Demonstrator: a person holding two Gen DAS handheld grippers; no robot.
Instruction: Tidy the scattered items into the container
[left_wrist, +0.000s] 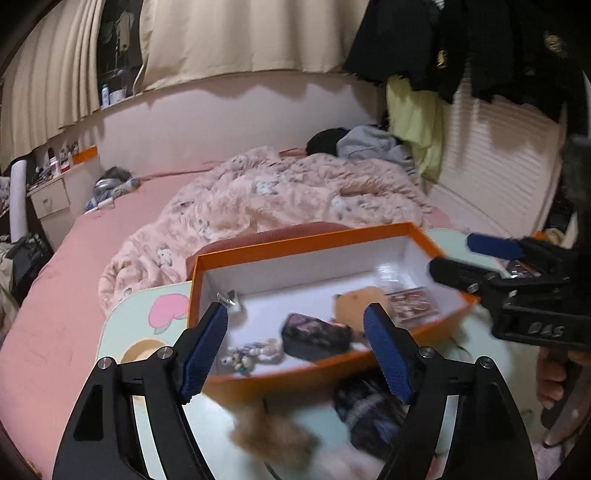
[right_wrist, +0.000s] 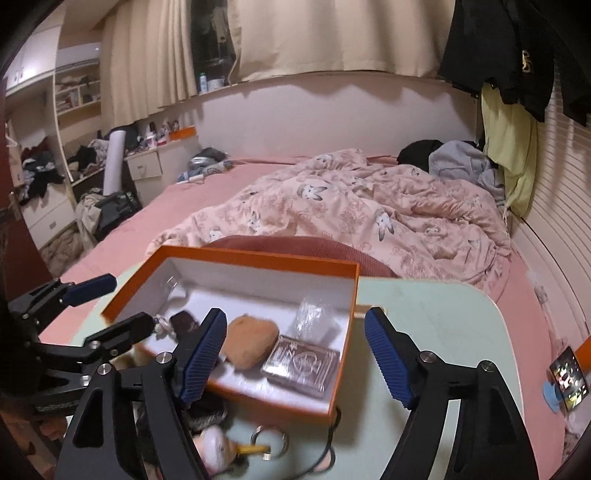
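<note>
Bed (right_wrist: 147, 221): pink sheet, filling the room behind the table.
Quilt (right_wrist: 369, 221): pale pink with a rabbit print, bunched on the bed's right side.
Table (right_wrist: 424, 314): light green, small, set at the near edge of the bed, carrying the box and loose items.
Box (right_wrist: 258, 254): orange outside, white inside, lidless, lying on the table; near rim blurred in the left wrist view (left_wrist: 295, 240).
Left gripper (left_wrist: 295, 347): released, blue pads wide apart, hovering over the box's near side, nothing between the pads.
Right gripper (right_wrist: 295, 354): released, pads spread on either side of the box's near right corner, not touching any item.
Brown pouch (right_wrist: 249, 341): soft, tan, inside the box near its middle.
Card case (right_wrist: 301, 363): clear, with a brown printed pattern, flat in the box's near right corner, just beside the brown pouch.
Dark case (left_wrist: 316, 336): black with a pinkish print, inside the box toward its left end.
Clear wrapper (right_wrist: 314, 317): crinkled plastic, inside the box behind the card case.
Charm (left_wrist: 251, 354): beaded, pale, inside the box, just left of the dark case.
Plush keychain (right_wrist: 218, 446): white and pink, outside the box on the table's near edge.
Key rings (right_wrist: 269, 443): metal, on the table just right of the plush keychain, outside the box.
</note>
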